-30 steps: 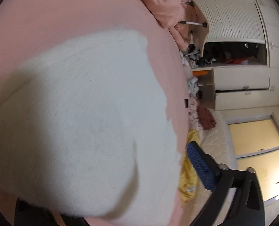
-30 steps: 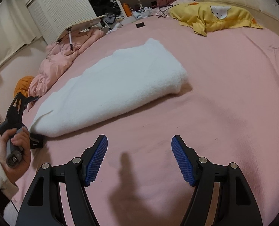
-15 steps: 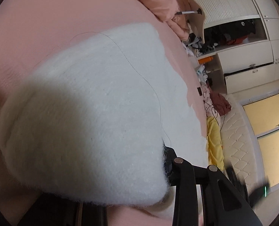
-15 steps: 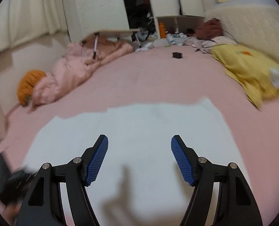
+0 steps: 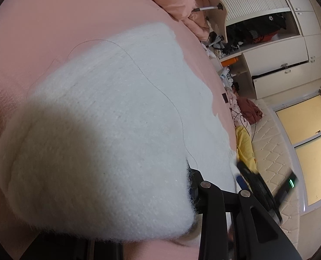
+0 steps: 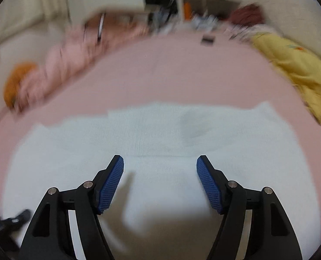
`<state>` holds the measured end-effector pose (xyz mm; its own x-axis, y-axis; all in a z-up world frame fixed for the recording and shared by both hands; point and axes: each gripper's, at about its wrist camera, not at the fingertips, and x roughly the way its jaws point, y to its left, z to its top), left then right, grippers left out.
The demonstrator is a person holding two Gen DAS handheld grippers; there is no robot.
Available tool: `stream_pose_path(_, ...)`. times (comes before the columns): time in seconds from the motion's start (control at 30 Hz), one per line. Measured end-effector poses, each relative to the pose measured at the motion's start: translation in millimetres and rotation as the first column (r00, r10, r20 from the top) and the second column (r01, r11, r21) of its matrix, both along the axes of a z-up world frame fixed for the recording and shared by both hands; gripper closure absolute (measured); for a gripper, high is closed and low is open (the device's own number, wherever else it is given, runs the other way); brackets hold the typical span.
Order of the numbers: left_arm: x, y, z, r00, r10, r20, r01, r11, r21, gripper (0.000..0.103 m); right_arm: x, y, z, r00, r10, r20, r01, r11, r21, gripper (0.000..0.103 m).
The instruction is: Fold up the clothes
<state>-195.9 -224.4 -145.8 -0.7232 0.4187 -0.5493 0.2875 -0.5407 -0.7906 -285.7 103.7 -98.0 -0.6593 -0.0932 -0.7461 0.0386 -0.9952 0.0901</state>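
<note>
A white fuzzy knit garment (image 5: 108, 117) lies folded lengthwise on the pink bed (image 5: 52, 21). Its thick near end fills the left wrist view. My left gripper (image 5: 160, 186) is shut on that end; one black finger (image 5: 206, 186) presses into the fluff and the other is hidden under the knit. In the blurred right wrist view the same garment (image 6: 160, 134) spreads below my right gripper (image 6: 160, 166), which hovers just above it, open, with nothing between its blue pads (image 6: 110, 179). The right gripper (image 5: 247, 177) shows as a dark blur at the garment's far end.
A yellow garment (image 6: 301, 73) lies at the bed's right side. Crumpled pink bedding (image 6: 73, 60) and an orange item (image 6: 17, 82) sit at the left edge. A small black object (image 6: 208, 40) rests at the far edge. White cupboards (image 5: 279, 49) stand beyond.
My left gripper closed on the garment's end. My right gripper swung from bare pink sheet to above the white garment and moved closer to it, still open.
</note>
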Motion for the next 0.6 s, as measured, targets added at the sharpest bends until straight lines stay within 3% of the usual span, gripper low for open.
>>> stream_pose_path(0.13,-1,4,1,1.000,0.001,-0.001,-0.001,1.000,-0.017,0.072,22,17,-1,0.998,-0.037,-0.041,0.036,0.999,-0.028,0.033)
stream_pose_path(0.23,-2,4,1,1.000,0.002,0.008,-0.002,1.000,-0.018,0.072,14,1,0,0.999,-0.031,-0.032,0.033,0.998,0.056,0.028)
stream_pose_path(0.43,5,8,3,1.000,0.011,0.006,-0.011,1.000,-0.027,0.072,68,25,31,0.995,-0.032,-0.099,0.031,0.999,-0.014,0.029)
stream_pose_path(0.5,5,9,3,1.000,0.011,0.007,-0.010,0.999,-0.033,0.072,76,40,12,0.997,-0.073,-0.032,0.073,0.997,-0.010,0.030)
stream_pose_path(0.6,4,11,5,1.000,0.009,0.019,-0.008,0.999,-0.051,0.072,75,40,-1,0.999,-0.040,-0.022,0.041,0.999,0.013,0.029)
